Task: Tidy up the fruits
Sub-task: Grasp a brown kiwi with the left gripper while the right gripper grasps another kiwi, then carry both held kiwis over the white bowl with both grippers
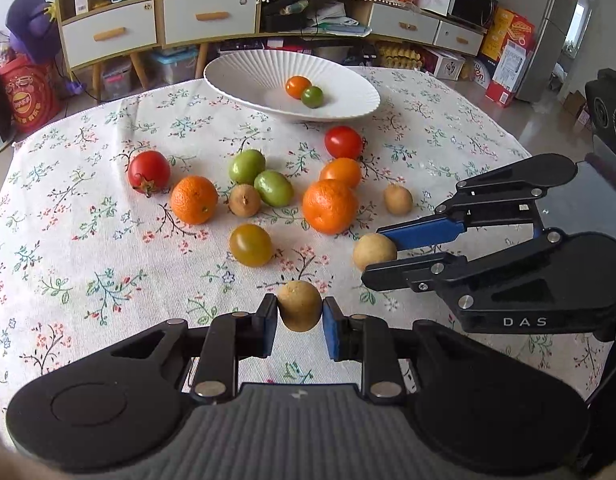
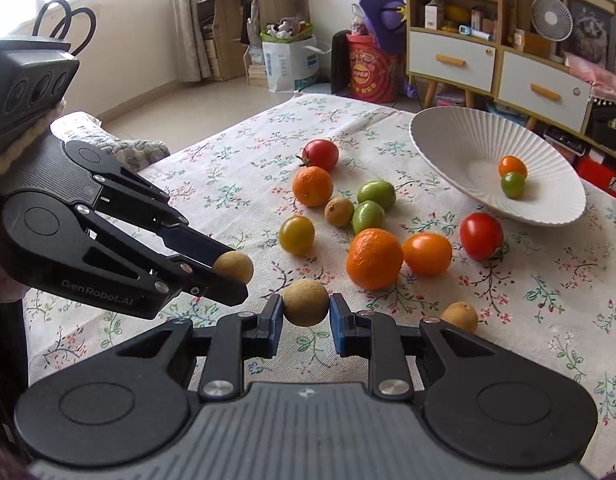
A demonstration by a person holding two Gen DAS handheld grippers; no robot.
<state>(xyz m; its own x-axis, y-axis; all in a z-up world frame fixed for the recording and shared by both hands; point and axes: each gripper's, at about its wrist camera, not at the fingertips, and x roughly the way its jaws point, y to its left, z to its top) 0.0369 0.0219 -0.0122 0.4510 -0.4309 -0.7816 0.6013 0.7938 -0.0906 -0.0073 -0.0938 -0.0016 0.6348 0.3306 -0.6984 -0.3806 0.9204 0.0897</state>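
My left gripper [image 1: 300,316] is shut on a small tan round fruit [image 1: 299,300], held just above the flowered tablecloth [image 1: 88,240]. To its right, my right gripper [image 1: 377,254] is shut on a second tan fruit [image 1: 372,249]. In the right wrist view that gripper [image 2: 306,312] pinches its tan fruit [image 2: 306,300], and the left gripper [image 2: 232,278] shows at the left with its own fruit [image 2: 235,265]. Beyond them lie loose oranges [image 1: 329,206], red tomatoes [image 1: 148,171], green fruits [image 1: 247,166] and more tan ones [image 1: 398,199]. A white ribbed bowl [image 1: 244,76] at the back holds an orange fruit [image 1: 298,86] and a green fruit [image 1: 312,96].
A yellow-green tomato [image 1: 250,245] lies just ahead of the left gripper. One tan fruit [image 2: 459,317] sits close to the right gripper's right finger. Drawer cabinets [image 1: 108,32] and boxes stand beyond the table's far edge.
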